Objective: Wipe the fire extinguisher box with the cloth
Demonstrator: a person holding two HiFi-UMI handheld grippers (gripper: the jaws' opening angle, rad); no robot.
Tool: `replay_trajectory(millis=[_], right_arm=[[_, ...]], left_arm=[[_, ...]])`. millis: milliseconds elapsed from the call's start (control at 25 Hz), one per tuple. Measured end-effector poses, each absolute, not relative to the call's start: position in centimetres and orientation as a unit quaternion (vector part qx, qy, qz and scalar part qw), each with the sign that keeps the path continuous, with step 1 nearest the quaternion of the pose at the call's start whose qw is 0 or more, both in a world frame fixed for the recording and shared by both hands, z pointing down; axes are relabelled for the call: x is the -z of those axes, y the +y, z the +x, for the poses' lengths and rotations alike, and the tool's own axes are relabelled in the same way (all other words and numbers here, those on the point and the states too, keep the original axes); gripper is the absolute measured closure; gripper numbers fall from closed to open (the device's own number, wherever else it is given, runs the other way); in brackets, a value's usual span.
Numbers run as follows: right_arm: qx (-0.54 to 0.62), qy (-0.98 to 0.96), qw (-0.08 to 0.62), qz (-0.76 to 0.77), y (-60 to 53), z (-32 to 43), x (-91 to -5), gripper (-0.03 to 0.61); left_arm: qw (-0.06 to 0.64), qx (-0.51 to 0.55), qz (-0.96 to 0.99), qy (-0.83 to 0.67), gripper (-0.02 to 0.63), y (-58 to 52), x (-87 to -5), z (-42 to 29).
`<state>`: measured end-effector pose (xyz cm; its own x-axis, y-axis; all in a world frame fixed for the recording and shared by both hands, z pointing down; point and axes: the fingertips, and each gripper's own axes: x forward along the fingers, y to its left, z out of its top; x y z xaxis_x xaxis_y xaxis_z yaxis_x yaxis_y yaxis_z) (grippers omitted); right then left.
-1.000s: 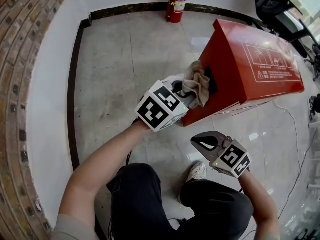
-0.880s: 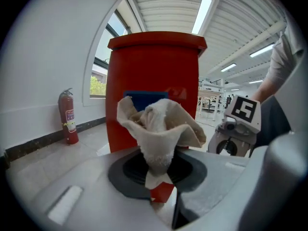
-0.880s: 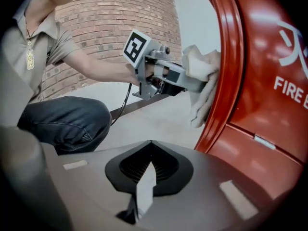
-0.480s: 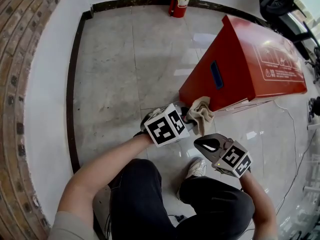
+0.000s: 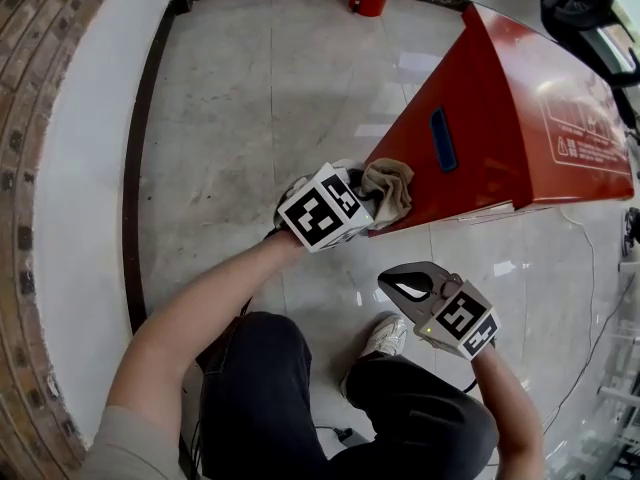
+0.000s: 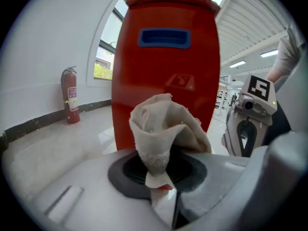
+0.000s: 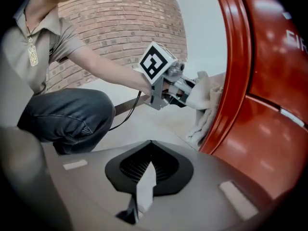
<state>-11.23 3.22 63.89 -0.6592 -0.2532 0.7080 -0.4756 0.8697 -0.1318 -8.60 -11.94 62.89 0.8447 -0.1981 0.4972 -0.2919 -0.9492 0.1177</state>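
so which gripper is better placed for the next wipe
Left. The left gripper is shut on the cloth, against the lower edge of the fire extinguisher box; the right gripper is shut, empty, off the box.

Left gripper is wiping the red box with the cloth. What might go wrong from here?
The left gripper pinches only a bunched end of the cloth; rubbing on the box edge might tug it free. The cloth is at the box's bottom corner and may slip onto the floor. The shut right gripper is not bracing the box.
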Motion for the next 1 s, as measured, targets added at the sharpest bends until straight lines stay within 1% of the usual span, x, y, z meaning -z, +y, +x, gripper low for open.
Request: replay_trajectory(millis=[440, 640, 840, 1000], right_arm=[[-0.18, -0.909, 0.308, 0.217, 1.0, -11.9, -65.1, 0.554], [-0.199, -0.909, 0.287, 0.227, 1.1, -11.9, -65.1, 0.554], [-0.216, -0.905, 0.284, 0.231, 2.3, -11.1, -65.7, 0.554], [-0.221, -0.903, 0.286, 0.232, 2.6, -11.1, -66.5, 0.554]], left_arm=[[0.122, -0.25, 0.93, -0.24, 0.538, -22.3, -65.4, -9.8], [0.118, -0.278, 0.906, -0.297, 0.538, -25.8, -69.4, -11.3], [0.162, -0.283, 0.898, -0.297, 0.538, -24.5, -73.2, -10.7], [0.169, -0.291, 0.904, -0.263, 0.539, -21.9, -74.2, -10.3]])
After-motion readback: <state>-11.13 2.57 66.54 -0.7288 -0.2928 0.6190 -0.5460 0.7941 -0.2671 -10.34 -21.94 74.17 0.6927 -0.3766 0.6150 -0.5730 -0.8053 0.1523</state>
